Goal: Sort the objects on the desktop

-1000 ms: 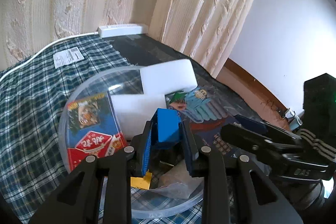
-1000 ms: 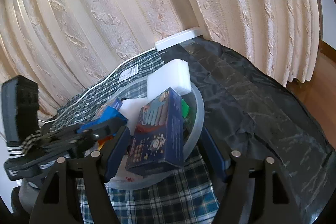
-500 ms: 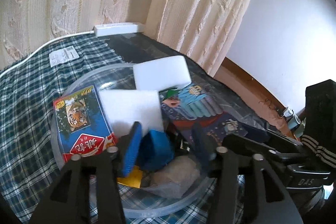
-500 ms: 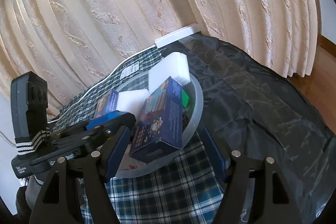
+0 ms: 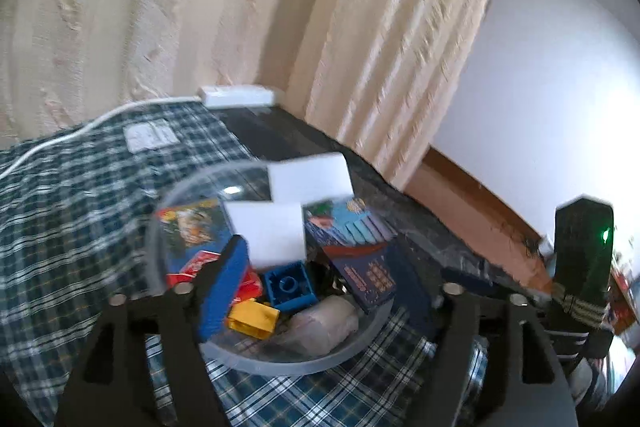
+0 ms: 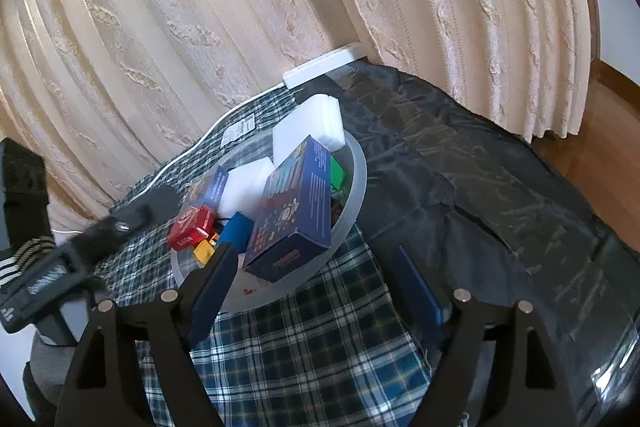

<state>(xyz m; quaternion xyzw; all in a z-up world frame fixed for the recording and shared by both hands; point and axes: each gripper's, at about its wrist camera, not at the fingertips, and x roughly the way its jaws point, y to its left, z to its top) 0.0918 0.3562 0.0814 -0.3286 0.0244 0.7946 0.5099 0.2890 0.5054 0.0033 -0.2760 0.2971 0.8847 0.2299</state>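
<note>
A clear round bowl [image 5: 280, 361] [image 6: 358, 187] on the plaid cloth holds two white sponges [image 5: 272, 235] [image 6: 310, 127], a dark blue picture box [image 5: 356, 251] [image 6: 296, 211], a tiger card box [image 5: 188, 231], a red box [image 6: 192, 227], a blue brick [image 5: 290, 285] [image 6: 236, 227] and a yellow brick [image 5: 252, 319]. My left gripper [image 5: 316, 303] is open and empty, drawn back above the bowl's near edge. My right gripper [image 6: 316, 287] is open and empty just short of the bowl.
A white power strip [image 5: 238, 95] [image 6: 324, 65] with its cord lies by the cream curtain. A paper label [image 5: 150, 135] lies on the plaid cloth. Dark plastic sheeting [image 6: 500, 187] covers the table's right part. Wooden floor [image 6: 608, 131] lies beyond.
My left gripper has opened and let the blue brick drop into the bowl, then pulled back. My right gripper has also drawn back from the bowl, with the dark blue box left inside.
</note>
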